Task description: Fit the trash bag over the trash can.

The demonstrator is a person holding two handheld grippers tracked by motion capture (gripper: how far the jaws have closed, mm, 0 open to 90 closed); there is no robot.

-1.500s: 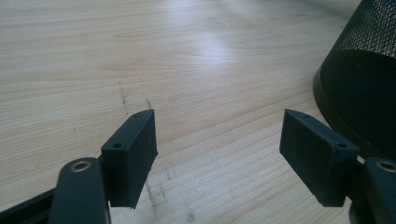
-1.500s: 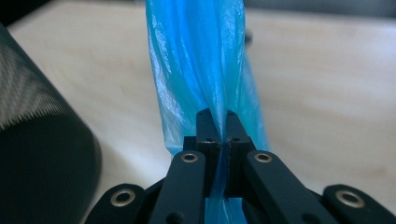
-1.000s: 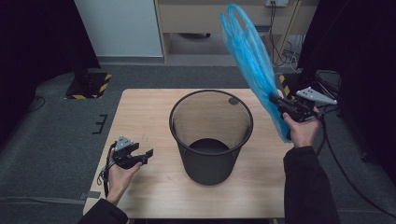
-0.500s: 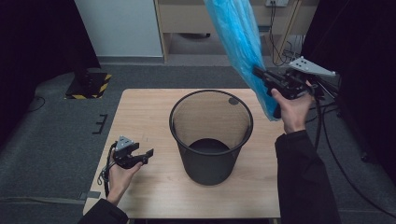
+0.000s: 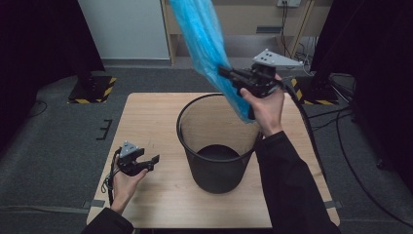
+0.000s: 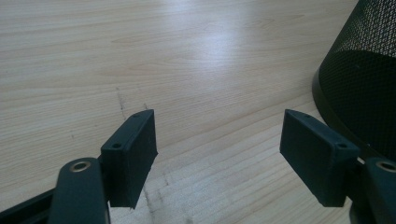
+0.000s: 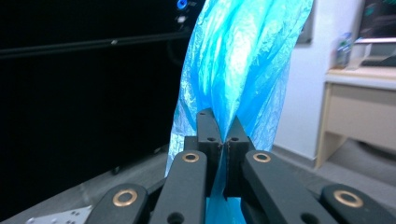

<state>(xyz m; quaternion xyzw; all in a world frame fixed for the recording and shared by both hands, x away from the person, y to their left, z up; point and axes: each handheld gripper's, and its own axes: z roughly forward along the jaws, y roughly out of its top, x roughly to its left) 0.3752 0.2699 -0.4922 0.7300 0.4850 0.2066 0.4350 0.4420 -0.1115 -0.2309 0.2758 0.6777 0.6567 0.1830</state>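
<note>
While the right gripper (image 5: pixel 225 73) clamps a blue bag (image 5: pixel 204 44), the bin (image 5: pixel 216 146) gapes.

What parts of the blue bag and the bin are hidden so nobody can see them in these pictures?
- Blue bag: its top is cut off by the upper edge in the high view and in the right gripper view; motion blurs it.
- Bag's lower end: in the right gripper view the right gripper, shut on it, covers it.
- Bin: its floor is too dark to judge in the high view; the left gripper view crops it at the right edge.
</note>
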